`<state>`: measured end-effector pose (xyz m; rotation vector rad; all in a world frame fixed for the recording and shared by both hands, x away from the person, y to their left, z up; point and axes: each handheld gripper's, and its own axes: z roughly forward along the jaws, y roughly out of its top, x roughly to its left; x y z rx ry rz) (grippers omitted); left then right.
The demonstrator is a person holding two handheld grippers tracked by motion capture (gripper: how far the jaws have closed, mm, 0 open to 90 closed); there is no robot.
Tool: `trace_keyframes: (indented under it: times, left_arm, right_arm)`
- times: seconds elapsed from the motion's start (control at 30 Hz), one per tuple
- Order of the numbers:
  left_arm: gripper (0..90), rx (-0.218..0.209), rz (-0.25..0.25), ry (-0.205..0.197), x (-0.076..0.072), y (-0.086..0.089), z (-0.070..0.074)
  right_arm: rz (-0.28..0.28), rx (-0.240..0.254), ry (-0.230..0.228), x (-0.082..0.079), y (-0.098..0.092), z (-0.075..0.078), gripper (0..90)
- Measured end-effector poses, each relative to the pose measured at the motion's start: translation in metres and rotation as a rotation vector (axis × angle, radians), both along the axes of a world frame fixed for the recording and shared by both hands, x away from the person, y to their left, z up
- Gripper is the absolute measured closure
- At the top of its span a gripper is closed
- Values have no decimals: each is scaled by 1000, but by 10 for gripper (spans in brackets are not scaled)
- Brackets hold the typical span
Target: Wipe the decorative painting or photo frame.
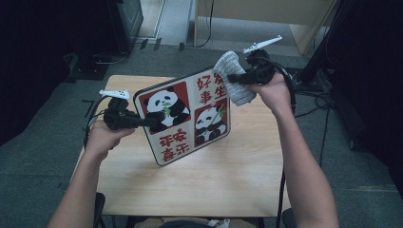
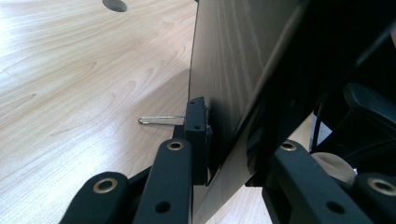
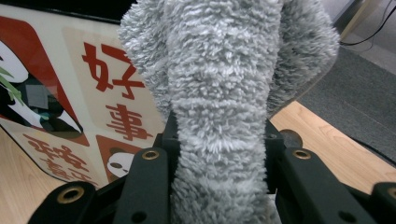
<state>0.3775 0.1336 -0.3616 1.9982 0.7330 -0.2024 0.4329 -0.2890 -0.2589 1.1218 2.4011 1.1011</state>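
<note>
A panda picture board (image 1: 183, 116) with red characters stands tilted on its lower edge on the wooden table (image 1: 190, 185). My left gripper (image 1: 151, 122) is shut on the board's left edge. In the left gripper view its jaws (image 2: 229, 154) clamp the board's dark back (image 2: 224, 60), where a thin metal hook (image 2: 159, 120) sticks out. My right gripper (image 1: 233, 78) is shut on a fluffy grey cloth (image 1: 240, 92) at the board's upper right corner. In the right gripper view the cloth (image 3: 219, 93) stands between the jaws (image 3: 219, 140), against the printed face of the board (image 3: 70, 84).
The table is small, with a cable hole (image 2: 114, 4) near its far edge. Grey carpet (image 1: 43, 156) surrounds it. Cables (image 1: 313, 95) trail on the floor at the right. Wooden furniture (image 1: 266, 14) and dark equipment (image 1: 123, 19) stand at the back.
</note>
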Motion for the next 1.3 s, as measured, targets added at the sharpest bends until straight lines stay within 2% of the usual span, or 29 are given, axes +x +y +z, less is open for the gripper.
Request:
trace_keyframes:
  times: [0.33, 0.73, 1.3]
  left_arm:
    - [777, -2, -4, -1, 0, 0, 0]
    - [776, -4, -12, -8, -1, 0, -1]
    - [778, 2, -18, -17, -1, 0, -1]
  right_arm:
    - [11, -6, 2, -4, 2, -12, 664]
    - [19, -34, 35, -6, 5, -29, 666]
    - [27, -16, 41, -12, 1, -53, 662]
